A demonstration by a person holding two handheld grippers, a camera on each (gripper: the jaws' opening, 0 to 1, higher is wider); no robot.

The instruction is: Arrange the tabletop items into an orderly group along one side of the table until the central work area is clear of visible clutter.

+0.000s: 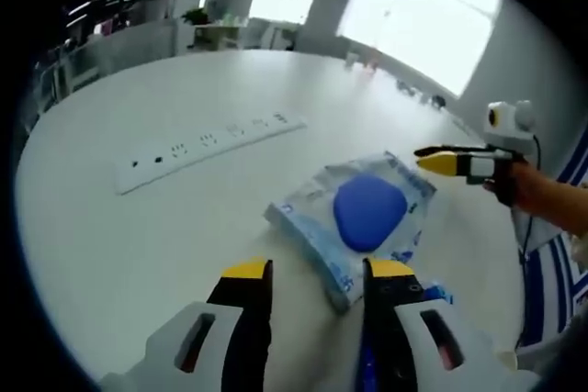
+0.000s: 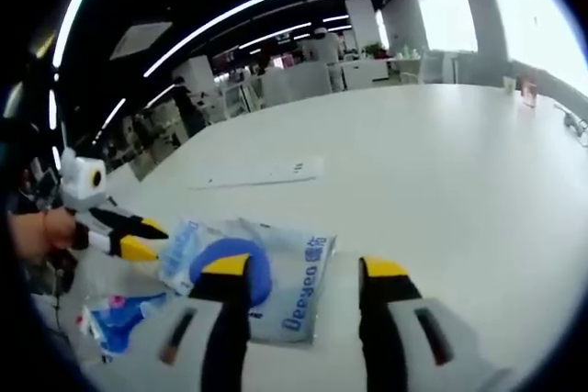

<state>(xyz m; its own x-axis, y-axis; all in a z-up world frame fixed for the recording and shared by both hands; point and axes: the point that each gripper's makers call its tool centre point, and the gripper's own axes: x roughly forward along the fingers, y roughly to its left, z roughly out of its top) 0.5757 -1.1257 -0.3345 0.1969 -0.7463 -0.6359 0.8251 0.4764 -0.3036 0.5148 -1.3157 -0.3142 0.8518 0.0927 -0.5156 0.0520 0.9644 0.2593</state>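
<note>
A clear plastic packet (image 1: pixel 367 218) printed in blue, with a rounded blue item inside, lies flat on the white table (image 1: pixel 138 227). My left gripper (image 1: pixel 319 273) stands open just in front of it, and the packet's near corner reaches in between the jaws. The right gripper (image 1: pixel 432 157) comes in from the right, hovering by the packet's far edge. In the right gripper view the same packet (image 2: pixel 276 286) lies under and left of my open right gripper (image 2: pixel 306 268). The left gripper (image 2: pixel 147 237) is at the packet's left edge.
A long white power strip (image 1: pixel 207 144) lies on the table beyond the packet, also the power strip (image 2: pixel 262 174) in the right gripper view. A smaller blue and red packet (image 2: pixel 119 314) lies near the table edge, its blue corner (image 1: pixel 436 296) by my left jaw. A hand (image 2: pixel 32 231) holds the left gripper.
</note>
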